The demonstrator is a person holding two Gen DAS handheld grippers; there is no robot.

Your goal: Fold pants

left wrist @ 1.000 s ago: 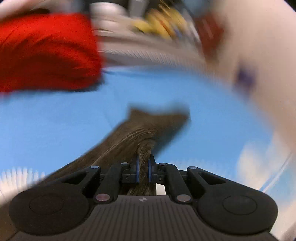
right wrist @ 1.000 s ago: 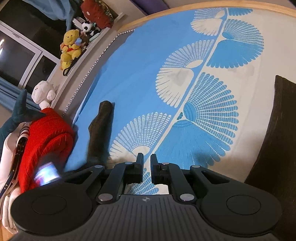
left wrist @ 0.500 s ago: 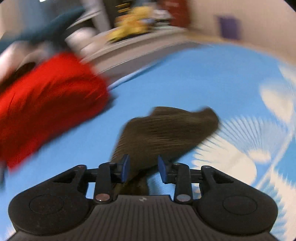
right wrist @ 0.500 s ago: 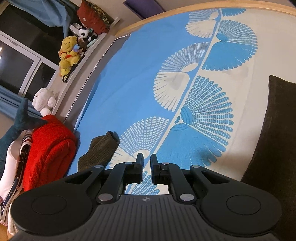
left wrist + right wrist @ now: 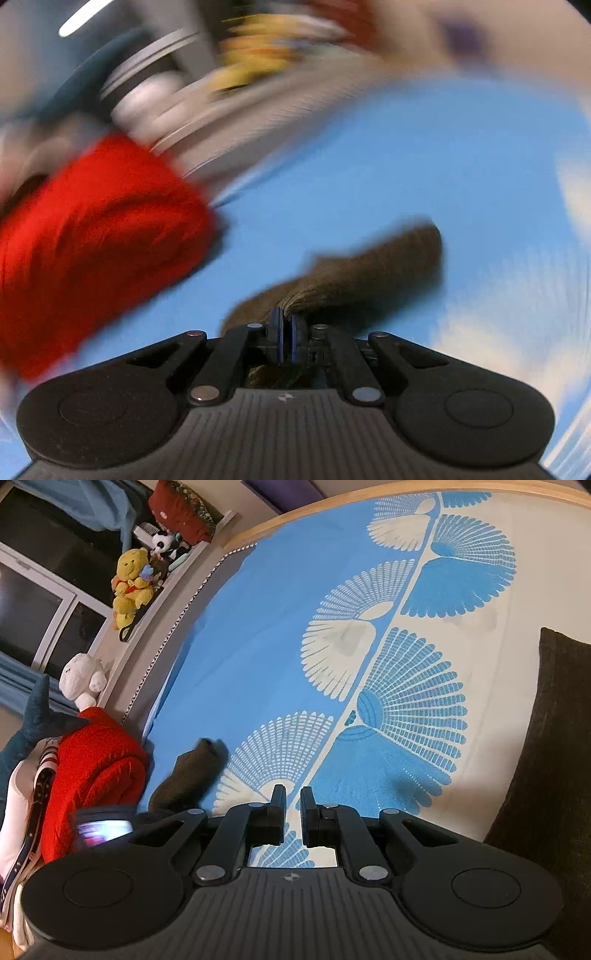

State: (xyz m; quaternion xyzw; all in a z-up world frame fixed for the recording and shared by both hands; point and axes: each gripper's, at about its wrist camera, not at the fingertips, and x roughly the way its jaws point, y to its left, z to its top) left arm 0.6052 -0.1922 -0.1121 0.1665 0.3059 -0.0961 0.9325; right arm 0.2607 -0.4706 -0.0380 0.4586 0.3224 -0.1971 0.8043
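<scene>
Red blanket (image 5: 96, 771), yellow bear (image 5: 131, 585), perhaps a shark plush (image 5: 37, 720).

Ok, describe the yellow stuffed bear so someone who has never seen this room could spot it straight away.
Start at the bed with the blue fan-patterned cover and look along its far edge to the pale ledge under the dark window. The yellow stuffed bear sits on that ledge, between a small panda toy and a white plush. It is the only yellow toy there, and it wears a red top.
</scene>
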